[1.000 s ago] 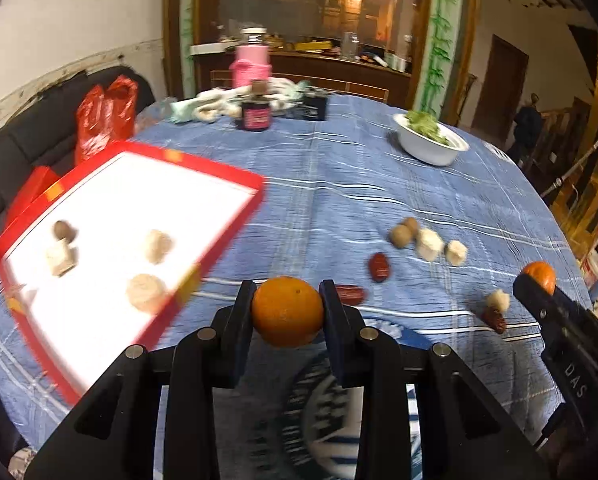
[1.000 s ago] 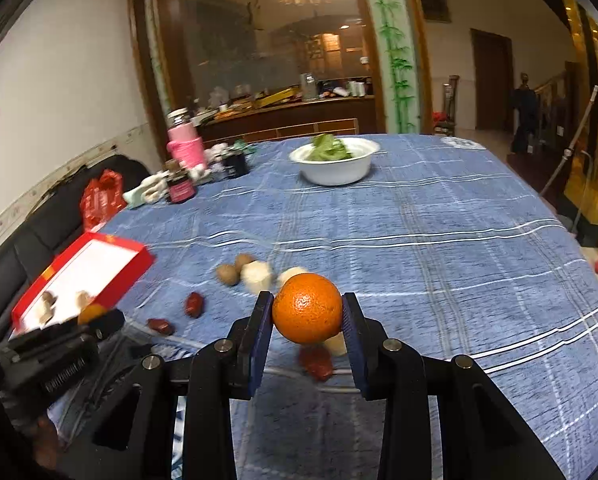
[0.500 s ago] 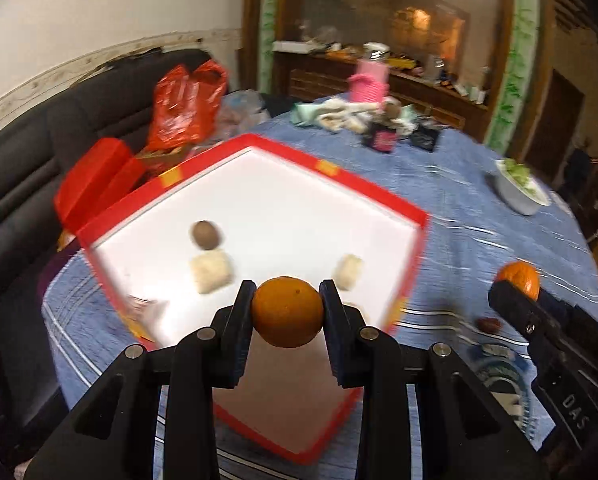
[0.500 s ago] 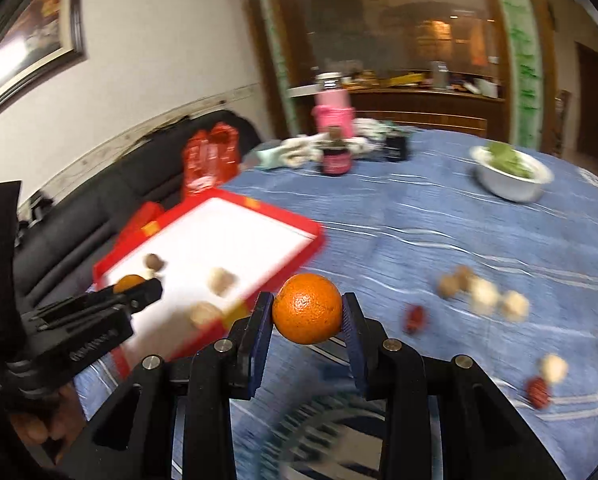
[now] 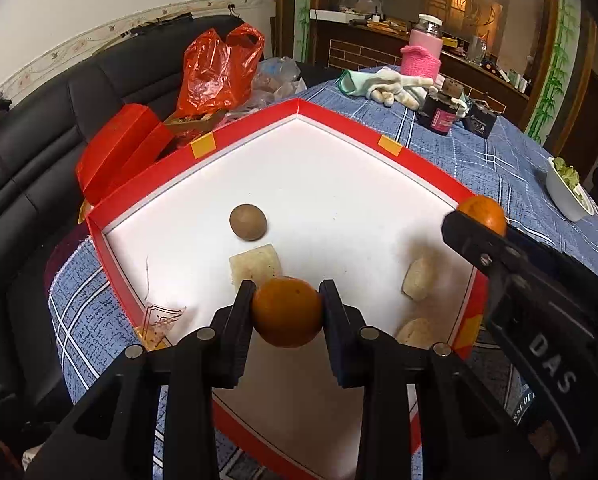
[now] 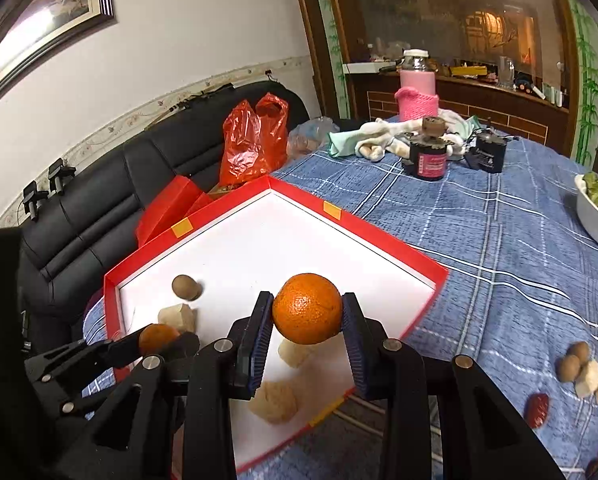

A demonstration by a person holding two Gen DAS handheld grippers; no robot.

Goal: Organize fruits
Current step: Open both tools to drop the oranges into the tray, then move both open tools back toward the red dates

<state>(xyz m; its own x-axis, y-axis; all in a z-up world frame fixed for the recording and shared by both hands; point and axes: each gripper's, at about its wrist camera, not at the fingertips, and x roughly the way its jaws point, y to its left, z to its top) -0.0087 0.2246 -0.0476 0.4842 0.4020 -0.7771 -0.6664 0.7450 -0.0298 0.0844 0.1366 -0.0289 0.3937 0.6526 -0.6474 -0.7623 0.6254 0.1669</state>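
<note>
My left gripper (image 5: 288, 306) is shut on an orange (image 5: 288, 312) held over the near part of the red-rimmed white tray (image 5: 339, 120). My right gripper (image 6: 307, 312) is shut on a second orange (image 6: 307, 308) above the tray's (image 6: 299, 196) right half; that orange (image 5: 483, 213) also shows at the right of the left wrist view. Inside the tray lie a brown round fruit (image 5: 248, 221), a pale cube (image 5: 255, 266) and two pale lumps (image 5: 418, 280). The left gripper with its orange (image 6: 158, 338) appears low on the left in the right wrist view.
On the blue checked tablecloth (image 6: 499, 240) right of the tray lie brown nuts (image 6: 575, 362), pale pieces and a red date (image 6: 537, 410). A dark jar (image 6: 429, 154), pink bottle (image 6: 417, 92), gloves and a white bowl (image 6: 597, 212) stand farther back. A black sofa (image 5: 39, 128) with a red bag (image 5: 215, 72) lies left.
Both grippers have swung left from the open tablecloth to above the red tray, each still holding its orange. The loose fruits on the cloth have slid out to the right.
</note>
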